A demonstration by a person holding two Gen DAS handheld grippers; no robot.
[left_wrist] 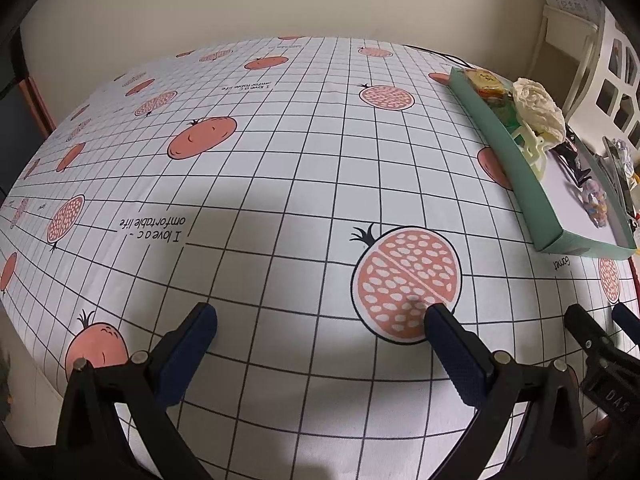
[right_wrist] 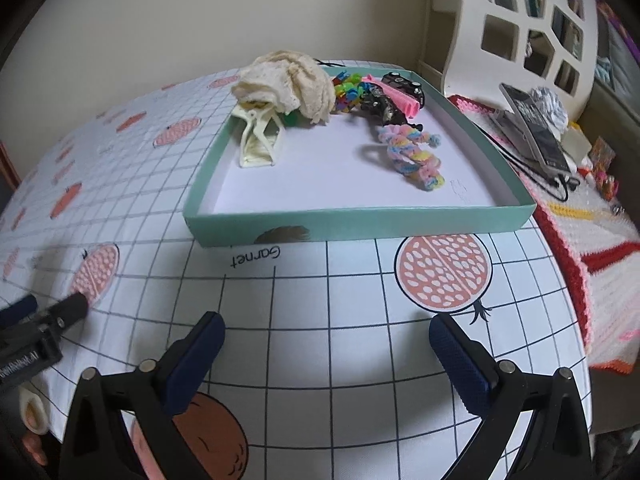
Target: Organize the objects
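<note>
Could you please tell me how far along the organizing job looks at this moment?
It looks mostly done: the cream scrunchie, cream hair clip, pastel scrunchie and other hair accessories all lie inside the green tray. Nothing is in hand; the left claw and right claw are both open and empty. No loose items show on the tablecloth.

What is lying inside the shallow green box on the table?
Inside the shallow green box: a cream lace scrunchie, cream claw clip, pastel twisted hair tie, pink comb, black clips. The scrunchie hides part of the colourful small clips.
</note>
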